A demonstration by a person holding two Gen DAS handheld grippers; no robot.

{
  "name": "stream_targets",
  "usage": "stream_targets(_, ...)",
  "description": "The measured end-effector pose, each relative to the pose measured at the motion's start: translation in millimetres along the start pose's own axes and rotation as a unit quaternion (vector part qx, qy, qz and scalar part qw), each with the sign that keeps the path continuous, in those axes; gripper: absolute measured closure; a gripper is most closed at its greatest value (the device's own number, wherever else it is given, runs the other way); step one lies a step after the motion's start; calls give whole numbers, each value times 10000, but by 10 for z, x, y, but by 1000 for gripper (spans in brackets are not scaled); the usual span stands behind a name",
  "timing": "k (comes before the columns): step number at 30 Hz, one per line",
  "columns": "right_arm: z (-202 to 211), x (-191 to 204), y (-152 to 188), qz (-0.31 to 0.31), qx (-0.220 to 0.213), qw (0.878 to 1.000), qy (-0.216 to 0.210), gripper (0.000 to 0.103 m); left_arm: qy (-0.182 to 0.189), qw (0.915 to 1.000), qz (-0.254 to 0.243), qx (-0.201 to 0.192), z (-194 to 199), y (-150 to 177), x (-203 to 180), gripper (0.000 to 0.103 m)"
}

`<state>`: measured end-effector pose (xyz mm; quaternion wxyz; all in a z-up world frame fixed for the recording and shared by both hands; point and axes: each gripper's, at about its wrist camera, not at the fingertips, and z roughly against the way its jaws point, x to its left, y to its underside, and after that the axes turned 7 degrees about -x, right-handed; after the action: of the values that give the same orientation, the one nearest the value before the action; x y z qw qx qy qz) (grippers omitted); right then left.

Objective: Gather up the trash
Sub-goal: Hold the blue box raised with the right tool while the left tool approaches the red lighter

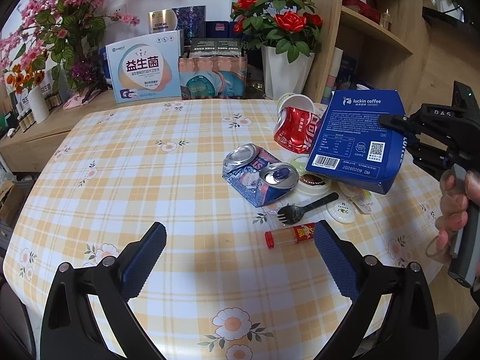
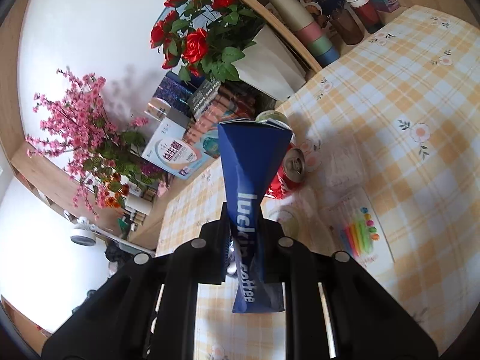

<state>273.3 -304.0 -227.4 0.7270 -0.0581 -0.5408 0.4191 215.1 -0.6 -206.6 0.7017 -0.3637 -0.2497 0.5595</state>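
My right gripper (image 1: 400,126) is shut on a blue Luckin Coffee box (image 1: 357,138) and holds it lifted and tilted above the trash pile; the box fills the middle of the right wrist view (image 2: 249,186). My left gripper (image 1: 240,241) is open and empty, low over the checked tablecloth (image 1: 150,180). Just past its right finger lies a small red-capped bottle (image 1: 288,235). Further on lie a black plastic spork (image 1: 303,210), a crushed blue can (image 1: 259,175), a crushed red cola can (image 1: 295,133), a paper cup (image 1: 295,102) and small lids (image 1: 312,183).
Boxes (image 1: 141,69), a white vase of red roses (image 1: 283,69) and pink flowers (image 1: 60,30) stand along the table's far edge. A wooden shelf (image 1: 375,36) rises at the right. A clear wrapper with coloured sticks (image 2: 360,234) lies on the cloth.
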Motion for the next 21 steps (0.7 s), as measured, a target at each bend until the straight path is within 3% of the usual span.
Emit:
stream_targets(12,611,87,-81,767,26,9961,445,86,176,9996,-210,-41,125,-55,-339,10)
stream_targets(21,946,159,-65,1651,213,9807,1022,86,324,9992,-253,-18,271,-54,-536,10)
